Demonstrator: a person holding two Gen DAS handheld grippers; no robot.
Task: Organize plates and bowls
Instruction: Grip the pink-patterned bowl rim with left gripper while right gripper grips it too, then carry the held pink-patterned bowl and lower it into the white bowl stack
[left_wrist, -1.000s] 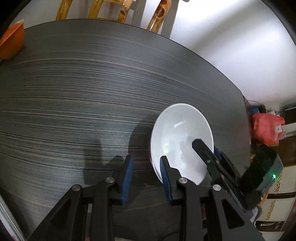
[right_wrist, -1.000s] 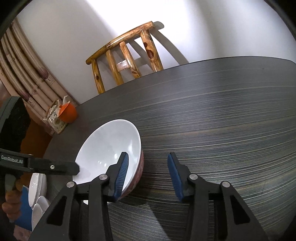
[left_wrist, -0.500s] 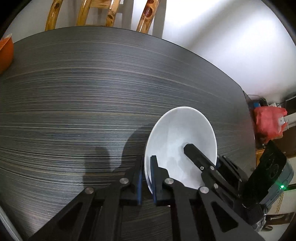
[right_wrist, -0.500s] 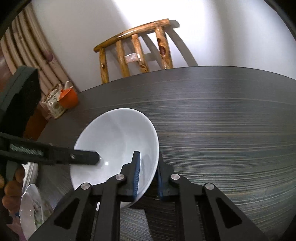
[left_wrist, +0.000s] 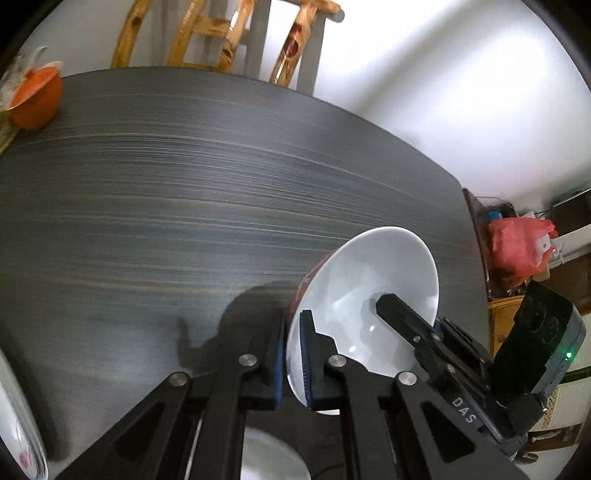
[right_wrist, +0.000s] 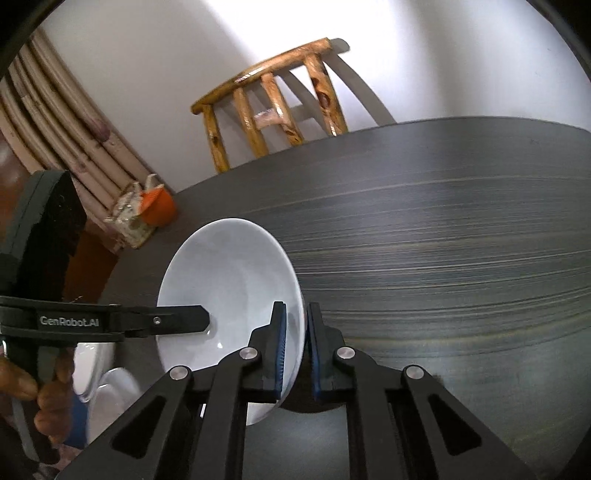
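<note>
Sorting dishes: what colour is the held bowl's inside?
Plain white bowl, clearest in the right wrist view.

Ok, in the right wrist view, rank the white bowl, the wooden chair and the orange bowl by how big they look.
1. white bowl, largest, though it sits right by the camera, so nearness inflates it.
2. wooden chair, only its back shows above the table.
3. orange bowl, clearly smallest, far off at the table edge.
</note>
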